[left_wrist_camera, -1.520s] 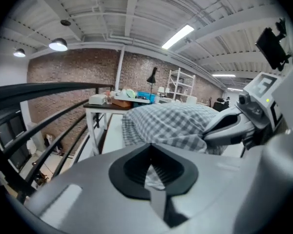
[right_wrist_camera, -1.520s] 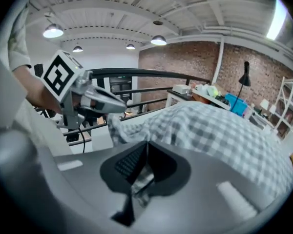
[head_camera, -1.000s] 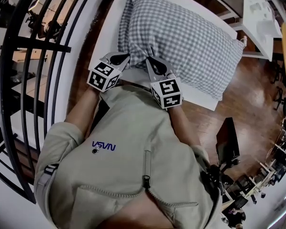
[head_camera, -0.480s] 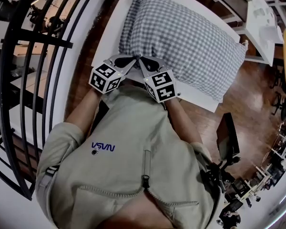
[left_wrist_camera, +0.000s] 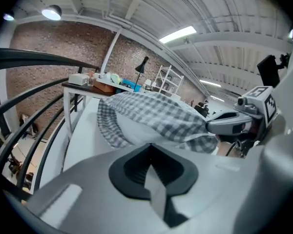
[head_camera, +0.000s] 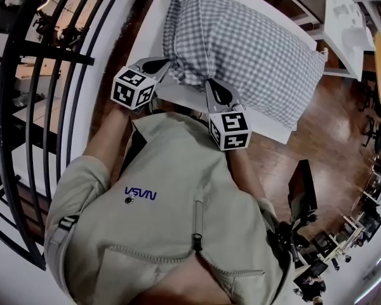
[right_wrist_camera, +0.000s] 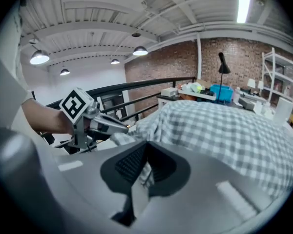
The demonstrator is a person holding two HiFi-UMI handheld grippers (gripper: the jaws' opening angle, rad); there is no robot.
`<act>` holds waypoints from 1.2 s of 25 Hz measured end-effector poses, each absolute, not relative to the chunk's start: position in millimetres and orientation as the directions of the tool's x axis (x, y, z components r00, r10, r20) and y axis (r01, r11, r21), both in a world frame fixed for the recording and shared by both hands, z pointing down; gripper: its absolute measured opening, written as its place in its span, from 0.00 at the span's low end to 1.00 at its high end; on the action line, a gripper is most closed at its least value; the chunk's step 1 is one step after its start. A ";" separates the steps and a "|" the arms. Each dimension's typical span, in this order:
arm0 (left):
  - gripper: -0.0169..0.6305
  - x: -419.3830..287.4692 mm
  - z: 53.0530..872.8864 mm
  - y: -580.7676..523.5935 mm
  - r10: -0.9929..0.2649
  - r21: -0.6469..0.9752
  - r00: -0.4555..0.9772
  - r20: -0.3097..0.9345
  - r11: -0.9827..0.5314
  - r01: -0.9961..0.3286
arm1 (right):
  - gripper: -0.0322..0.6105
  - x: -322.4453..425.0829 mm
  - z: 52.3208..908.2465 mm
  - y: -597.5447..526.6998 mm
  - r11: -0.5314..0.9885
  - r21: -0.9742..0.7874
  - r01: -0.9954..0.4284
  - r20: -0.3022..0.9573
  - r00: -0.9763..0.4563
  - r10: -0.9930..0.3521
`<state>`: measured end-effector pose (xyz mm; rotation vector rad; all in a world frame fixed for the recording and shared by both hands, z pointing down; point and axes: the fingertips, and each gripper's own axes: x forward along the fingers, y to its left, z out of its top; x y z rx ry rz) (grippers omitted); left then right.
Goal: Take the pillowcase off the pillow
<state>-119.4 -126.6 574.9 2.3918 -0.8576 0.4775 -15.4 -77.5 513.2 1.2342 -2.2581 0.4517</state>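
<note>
The pillowcase (head_camera: 241, 43), a grey-and-white check, is on the pillow and lies across the white table (head_camera: 151, 27) in the upper middle of the head view, its near edge toward me; it covers the pillow along the whole visible length, so I judge the stripping has barely begun. My right gripper (head_camera: 211, 83) is at the lower edge of the bundle, just right of centre; in the right gripper view its jaws are closed with a fold of checked cloth pinched between the pads. My left gripper (head_camera: 170, 61) touches the lower left corner of the bundle; in the left gripper view its jaws are fully together, and I see only a pale strip at the seam, no check, so I cannot say it has any cloth. Just past those jaws a white patch (left_wrist_camera: 134, 130) shows under the checked folds, which may be the pillow at the open mouth. I expect the case to be thin, limp and light, bunching and stretching rather than sliding as one piece; the pillow should be bulky, soft and springy, dragging inside the cloth. I judge the hem at the open mouth is the place to grip, one gripper on cloth alone and the other pinning the filling; a pinch that catches both layers would only tow the whole bundle across the table.
</note>
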 end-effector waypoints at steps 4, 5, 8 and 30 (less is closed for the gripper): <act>0.04 -88.9 583.0 -110.8 -0.272 0.457 0.811 0.518 -0.713 -0.531 | 0.06 -11.2 524.0 -70.2 0.512 -0.043 -0.858 0.603 -0.431 -0.671; 0.04 -85.0 586.5 -106.8 -0.238 0.480 0.818 0.523 -0.711 -0.514 | 0.06 -11.8 525.8 -69.0 0.513 -0.044 -0.858 0.606 -0.431 -0.669; 0.15 -85.0 594.8 -104.2 -0.207 0.522 0.821 0.531 -0.684 -0.510 | 0.06 -14.5 528.9 -66.0 0.518 -0.048 -0.854 0.608 -0.436 -0.664; 0.35 -72.4 593.7 -116.4 -0.217 0.679 0.869 0.445 -0.551 -0.485 | 0.06 -18.5 528.8 -67.2 0.556 -0.055 -0.829 0.595 -0.475 -0.649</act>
